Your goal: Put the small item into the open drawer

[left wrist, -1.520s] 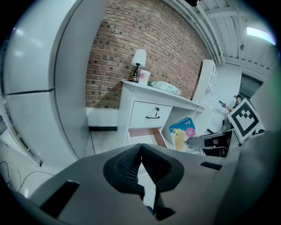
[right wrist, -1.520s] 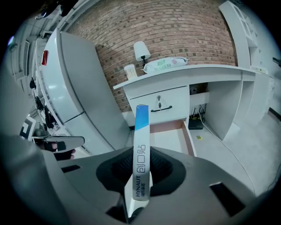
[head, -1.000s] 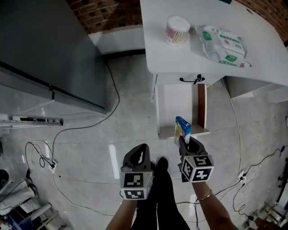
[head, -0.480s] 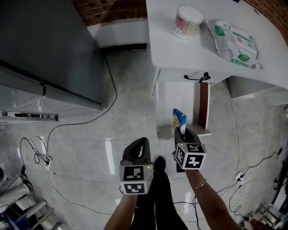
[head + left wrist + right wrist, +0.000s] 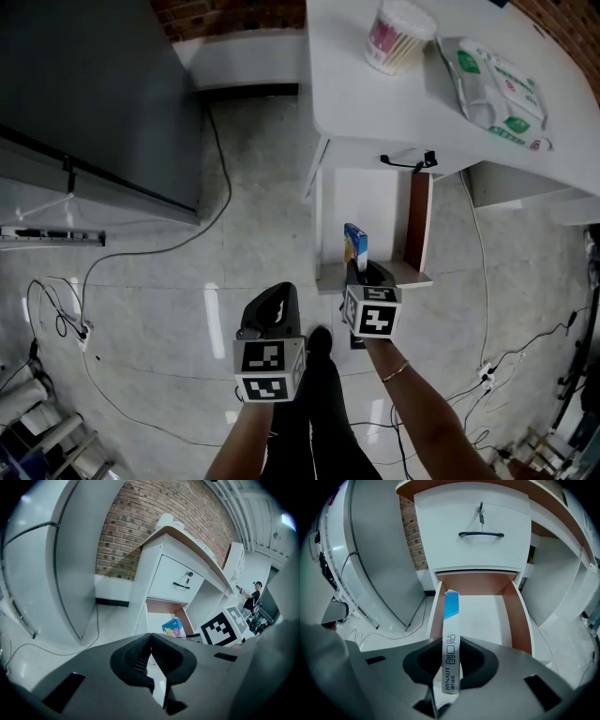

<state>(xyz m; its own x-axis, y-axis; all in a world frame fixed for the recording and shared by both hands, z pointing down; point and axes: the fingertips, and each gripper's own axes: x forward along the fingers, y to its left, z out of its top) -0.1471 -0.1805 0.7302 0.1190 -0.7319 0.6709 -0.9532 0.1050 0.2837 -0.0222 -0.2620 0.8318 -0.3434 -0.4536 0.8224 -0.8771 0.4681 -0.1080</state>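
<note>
Box clamped btwn right gripper jaws.

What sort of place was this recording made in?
Probably a workshop or lab room rather than a home. It has a bare brick wall and power cables trailing loose across the tiled floor. A plain white desk stands near a large grey metal cabinet.

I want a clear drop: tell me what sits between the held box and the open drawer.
Nothing: the right gripper view shows the box, gripped by the right claw, facing the drawer with the stretch between bare.
</note>
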